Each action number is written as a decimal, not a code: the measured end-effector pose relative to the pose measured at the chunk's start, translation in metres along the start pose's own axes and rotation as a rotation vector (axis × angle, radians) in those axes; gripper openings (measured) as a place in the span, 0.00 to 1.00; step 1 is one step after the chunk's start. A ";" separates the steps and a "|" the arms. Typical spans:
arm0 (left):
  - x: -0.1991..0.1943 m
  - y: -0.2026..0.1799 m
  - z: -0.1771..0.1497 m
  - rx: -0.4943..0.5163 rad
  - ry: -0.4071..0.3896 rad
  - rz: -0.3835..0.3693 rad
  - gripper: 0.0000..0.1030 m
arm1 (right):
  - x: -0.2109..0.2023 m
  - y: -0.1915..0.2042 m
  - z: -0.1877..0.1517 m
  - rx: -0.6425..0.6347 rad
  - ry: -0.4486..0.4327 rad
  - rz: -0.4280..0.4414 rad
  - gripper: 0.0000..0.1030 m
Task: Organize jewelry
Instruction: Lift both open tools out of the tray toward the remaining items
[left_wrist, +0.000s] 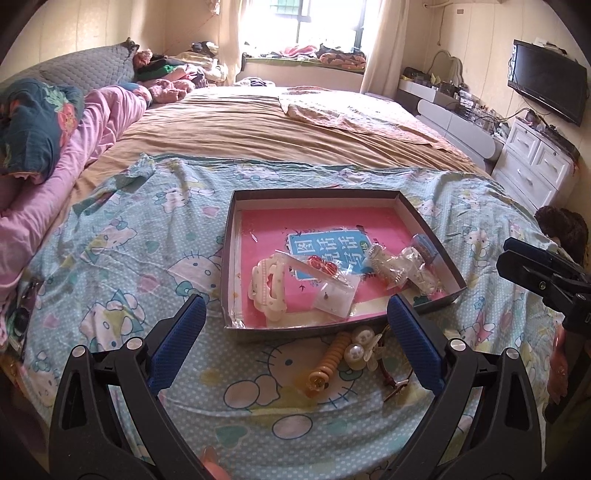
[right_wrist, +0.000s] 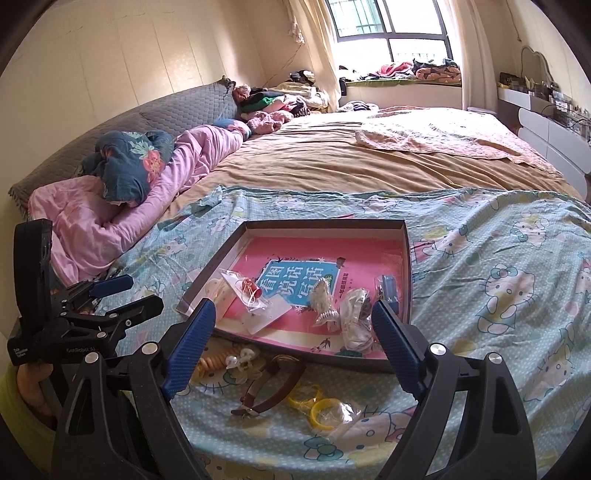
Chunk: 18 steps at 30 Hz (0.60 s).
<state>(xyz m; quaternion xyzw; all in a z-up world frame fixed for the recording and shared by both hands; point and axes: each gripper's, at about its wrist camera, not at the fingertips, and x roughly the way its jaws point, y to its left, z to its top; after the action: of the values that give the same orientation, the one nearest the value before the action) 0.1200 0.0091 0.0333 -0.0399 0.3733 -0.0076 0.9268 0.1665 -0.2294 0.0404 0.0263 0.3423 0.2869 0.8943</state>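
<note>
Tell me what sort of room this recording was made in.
A lived-in home bedroom, most likely. A large bed fills the view, with a rumpled pink quilt along its headboard side, a wall-mounted TV above a white drawer chest, and a cartoon-cat sheet under the jewelry box.

Jewelry: part boxed, part loose on bedspread.
Shallow box (right_wrist: 406, 258) holds bagged pieces; coil tie (left_wrist: 328, 356), strap (right_wrist: 273, 387), yellow rings (right_wrist: 317, 404) lie just near of it.

- Setting: home bedroom.
- Landmark: wide bed (left_wrist: 258, 125) with tan sheet, cartoon-cat cover.
- Beyond bed: curtained window (right_wrist: 391, 29), clothes heaped on sill.
- Beside bed: white drawers (left_wrist: 532, 162), wall television (left_wrist: 546, 85), vanity mirror (right_wrist: 535, 62).
</note>
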 end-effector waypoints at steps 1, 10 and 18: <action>0.000 0.000 -0.001 0.001 0.000 0.001 0.89 | 0.000 0.000 -0.001 -0.001 0.002 0.000 0.83; 0.002 -0.003 -0.017 0.013 0.022 0.012 0.89 | -0.003 0.004 -0.017 -0.018 0.021 -0.008 0.83; 0.006 -0.004 -0.034 0.036 0.046 0.033 0.89 | -0.001 0.004 -0.034 -0.022 0.055 -0.006 0.83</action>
<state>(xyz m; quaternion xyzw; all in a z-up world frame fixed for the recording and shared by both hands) 0.1008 0.0023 0.0050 -0.0170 0.3952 0.0001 0.9185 0.1424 -0.2323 0.0158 0.0075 0.3637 0.2886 0.8856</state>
